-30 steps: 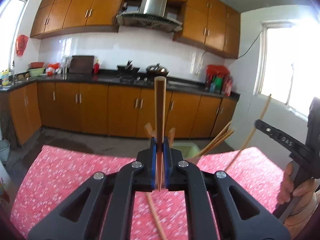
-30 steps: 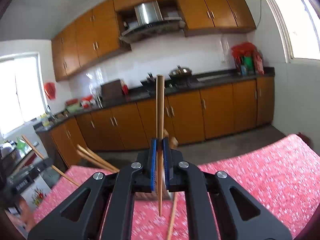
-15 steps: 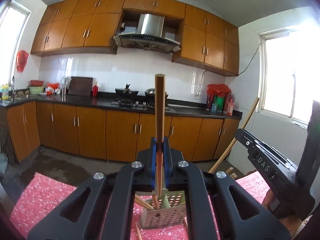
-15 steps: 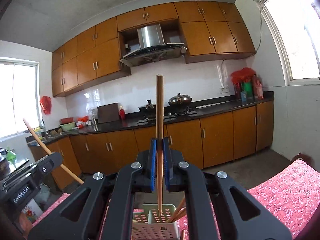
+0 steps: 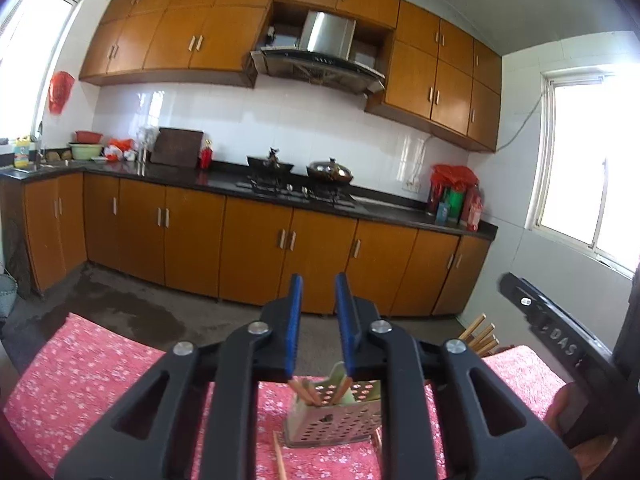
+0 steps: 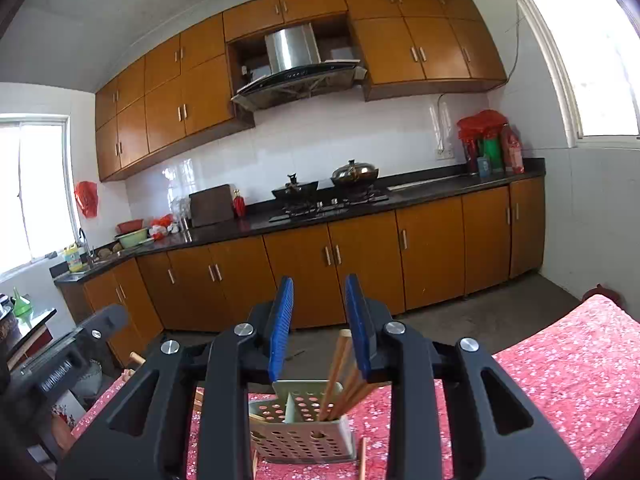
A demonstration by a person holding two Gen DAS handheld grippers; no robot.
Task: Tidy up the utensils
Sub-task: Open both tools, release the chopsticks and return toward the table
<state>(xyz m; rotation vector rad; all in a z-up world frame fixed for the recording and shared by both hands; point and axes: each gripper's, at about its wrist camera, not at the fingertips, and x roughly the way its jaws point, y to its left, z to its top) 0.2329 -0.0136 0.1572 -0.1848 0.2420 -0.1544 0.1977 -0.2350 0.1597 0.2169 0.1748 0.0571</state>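
A pale green perforated utensil holder [image 5: 332, 420] [image 6: 304, 436] stands on the red flowered tablecloth [image 5: 80, 380]. My left gripper [image 5: 319, 296] hovers above and in front of it. Its blue pads are opening with nothing between them, and chopstick ends [image 5: 304, 390] poke out of the holder below. My right gripper [image 6: 319, 304] is opening too. A chopstick [image 6: 338, 368] stands loose in the holder's right compartment with several others, below the pads and not pressed by them. Each gripper shows at the edge of the other's view: the right gripper [image 5: 560, 344] and the left gripper [image 6: 68, 360].
Loose chopsticks [image 5: 280, 456] [image 6: 362, 460] lie on the cloth beside the holder. More chopstick ends [image 5: 478, 334] jut up past the left gripper's right arm. Beyond the table are a bare floor [image 5: 120, 300] and brown kitchen cabinets [image 6: 360, 272] with a stove.
Both grippers were shut on upright chopsticks and came over the holder. Now both sets of jaws have parted and the chopsticks have dropped into the holder.
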